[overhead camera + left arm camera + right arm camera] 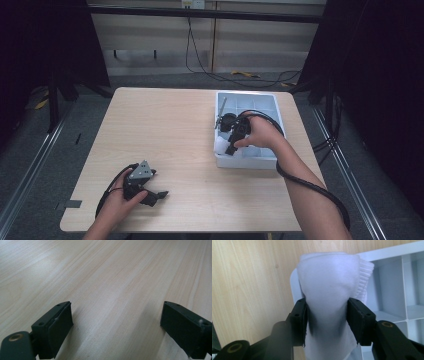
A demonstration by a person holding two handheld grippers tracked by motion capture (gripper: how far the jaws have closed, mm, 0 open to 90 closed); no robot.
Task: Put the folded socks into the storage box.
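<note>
A rolled white sock (329,275) stands between the jaws of my right gripper (327,312), and the pads press its sides so that it bulges above them. The sock (220,145) sits at the near left corner of a pale blue divided tray (250,162), whose rim (392,251) and compartments run on beside it. My right gripper (231,149) points down into that corner, held by a hand. My left gripper (156,186) rests on the wooden table (165,130) near its front left. Its jaws stand wide apart over bare wood with nothing between them, as the left gripper view (117,315) shows.
A dark object with a thin stick (221,117) lies in the tray's left side. The right gripper's black cable (305,182) loops over the tray and along the forearm. Dark stands and floor cables (240,75) surround the table.
</note>
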